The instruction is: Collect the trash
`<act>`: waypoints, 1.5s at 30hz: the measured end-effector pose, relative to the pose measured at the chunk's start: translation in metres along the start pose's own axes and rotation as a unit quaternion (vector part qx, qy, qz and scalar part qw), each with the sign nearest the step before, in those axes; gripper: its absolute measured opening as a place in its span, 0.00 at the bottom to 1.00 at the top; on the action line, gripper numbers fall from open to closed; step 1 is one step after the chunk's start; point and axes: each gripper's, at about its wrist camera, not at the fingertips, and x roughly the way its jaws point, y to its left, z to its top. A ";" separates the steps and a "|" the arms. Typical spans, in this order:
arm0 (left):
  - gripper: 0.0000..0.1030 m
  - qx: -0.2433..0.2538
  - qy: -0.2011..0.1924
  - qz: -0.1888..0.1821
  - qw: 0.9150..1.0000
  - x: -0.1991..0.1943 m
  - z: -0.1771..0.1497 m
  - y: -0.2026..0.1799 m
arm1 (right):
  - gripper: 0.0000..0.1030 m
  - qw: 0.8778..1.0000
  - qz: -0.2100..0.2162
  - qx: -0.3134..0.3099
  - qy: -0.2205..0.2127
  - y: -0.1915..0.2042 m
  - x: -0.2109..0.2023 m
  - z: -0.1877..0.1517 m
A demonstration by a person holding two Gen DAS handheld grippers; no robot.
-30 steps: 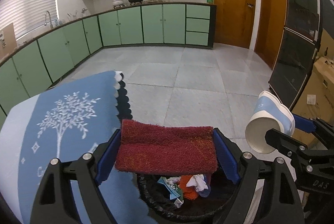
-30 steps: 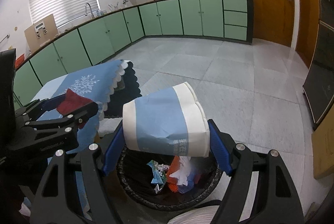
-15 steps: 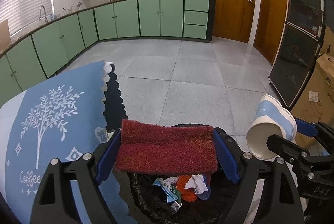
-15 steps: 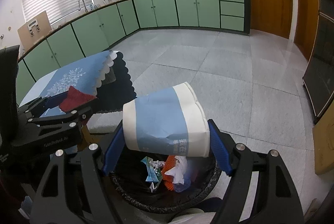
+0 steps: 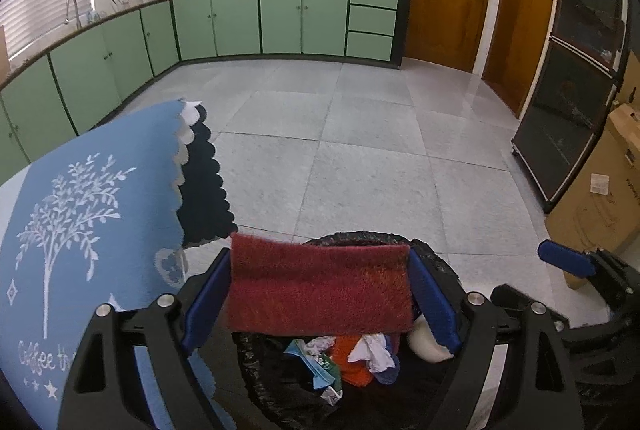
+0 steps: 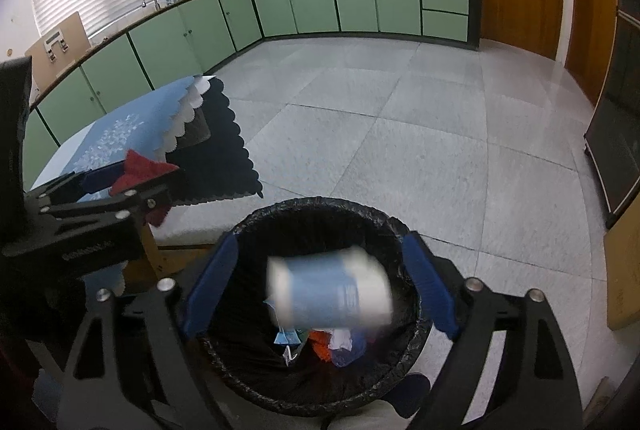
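My left gripper is shut on a dark red scouring pad and holds it above the black-lined trash bin. My right gripper is open over the same bin. A blue and white paper cup is blurred, falling free between the right fingers into the bin. Its white edge shows in the left wrist view. Crumpled trash lies inside the bin. The left gripper with the red pad shows at the left of the right wrist view.
A table with a blue tree-print cloth and a dark scalloped mat stands left of the bin. Grey tiled floor lies ahead. Green cabinets line the far wall. A dark cabinet and cardboard box stand at the right.
My right gripper opened and let go of the paper cup, which now drops into the bin. Both grippers moved further over the bin. The left still holds the red pad.
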 end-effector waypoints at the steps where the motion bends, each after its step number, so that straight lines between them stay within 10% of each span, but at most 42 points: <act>1: 0.82 -0.002 -0.001 -0.002 1.000 -0.001 0.000 0.001 | 0.82 1.000 0.000 0.000 0.001 -0.001 0.001 0.000; 15: 0.88 -0.018 -0.028 -0.004 0.999 -0.034 0.010 0.009 | 0.88 1.000 0.002 0.015 -0.021 0.000 -0.025 0.002; 45: 0.94 -0.056 -0.134 0.075 0.987 -0.232 -0.021 0.059 | 0.92 0.987 0.086 -0.055 -0.127 0.102 -0.185 0.036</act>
